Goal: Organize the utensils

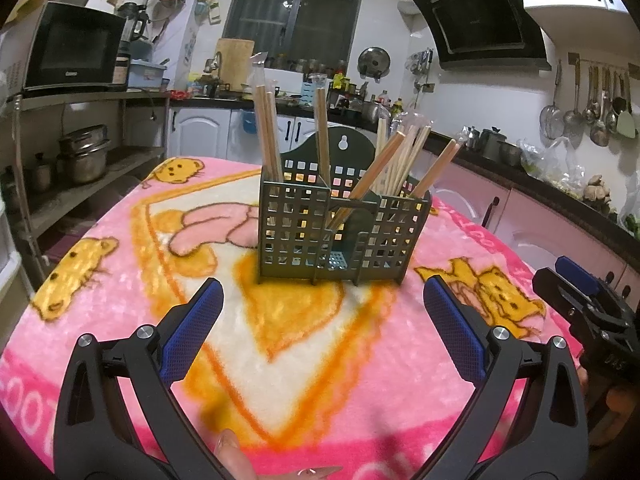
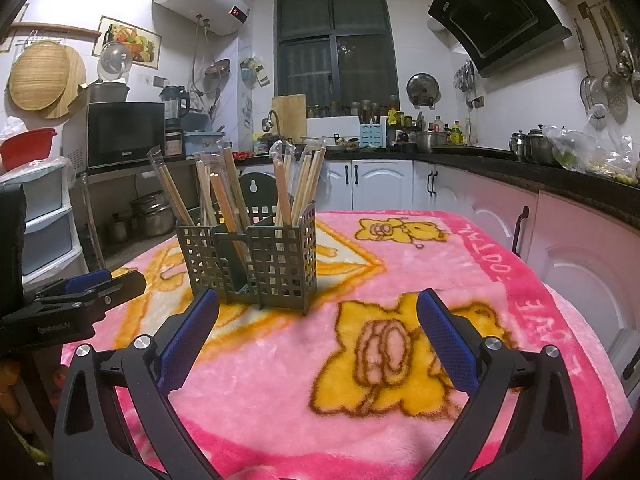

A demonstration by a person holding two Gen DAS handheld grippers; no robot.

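Note:
A dark green perforated utensil caddy (image 1: pixel 344 232) (image 2: pixel 256 260) stands upright on the pink cartoon blanket (image 1: pixel 120 308) (image 2: pixel 400 264). Several wooden chopsticks (image 1: pixel 266 132) (image 2: pixel 236 196), some in clear sleeves, stick up from its compartments. In the left wrist view my left gripper (image 1: pixel 324 300) is open just in front of the caddy, with nothing between its blue pads (image 1: pixel 200 320). My right gripper (image 2: pixel 318 312) is open too, empty, to the right front of the caddy. Each gripper shows at the edge of the other's view: the right gripper (image 1: pixel 580 300) and the left gripper (image 2: pixel 84 292).
Kitchen counters and white cabinets (image 2: pixel 380 184) run behind and to the right of the table. A microwave (image 1: pixel 76 48) sits on a metal shelf with pots at the left. Fingertips of a hand (image 1: pixel 236 456) show at the bottom of the left wrist view.

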